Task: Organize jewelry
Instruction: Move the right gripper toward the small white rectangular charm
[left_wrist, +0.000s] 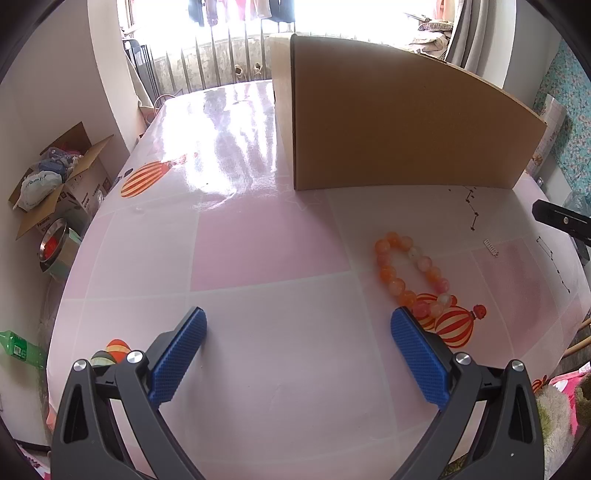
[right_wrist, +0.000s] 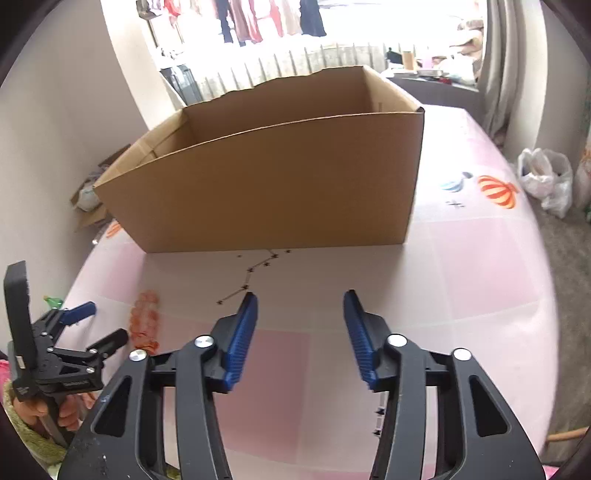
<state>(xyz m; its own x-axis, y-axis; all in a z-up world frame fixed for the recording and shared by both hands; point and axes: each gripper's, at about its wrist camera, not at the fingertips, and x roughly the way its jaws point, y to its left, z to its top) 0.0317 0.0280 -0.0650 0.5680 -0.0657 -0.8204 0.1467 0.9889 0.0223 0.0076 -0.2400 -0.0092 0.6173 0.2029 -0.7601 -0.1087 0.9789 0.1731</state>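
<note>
An orange and pink bead bracelet (left_wrist: 410, 273) lies on the pink tablecloth, ahead and to the right of my left gripper (left_wrist: 299, 325), which is open and empty just above the table. The bracelet also shows in the right wrist view (right_wrist: 144, 321), far left. My right gripper (right_wrist: 300, 308) is open and empty, hovering over the table in front of the open brown cardboard box (right_wrist: 273, 184). The box also shows in the left wrist view (left_wrist: 402, 122). The left gripper (right_wrist: 99, 326) is seen from the side, next to the bracelet.
The table (left_wrist: 258, 258) has a glossy pink checked cloth with balloon prints. A small white clip-like piece (left_wrist: 491, 246) lies right of the bracelet. On the floor at left are a cardboard box of clutter (left_wrist: 55, 184), a metal bowl (left_wrist: 51, 245) and a green bottle (left_wrist: 22, 349).
</note>
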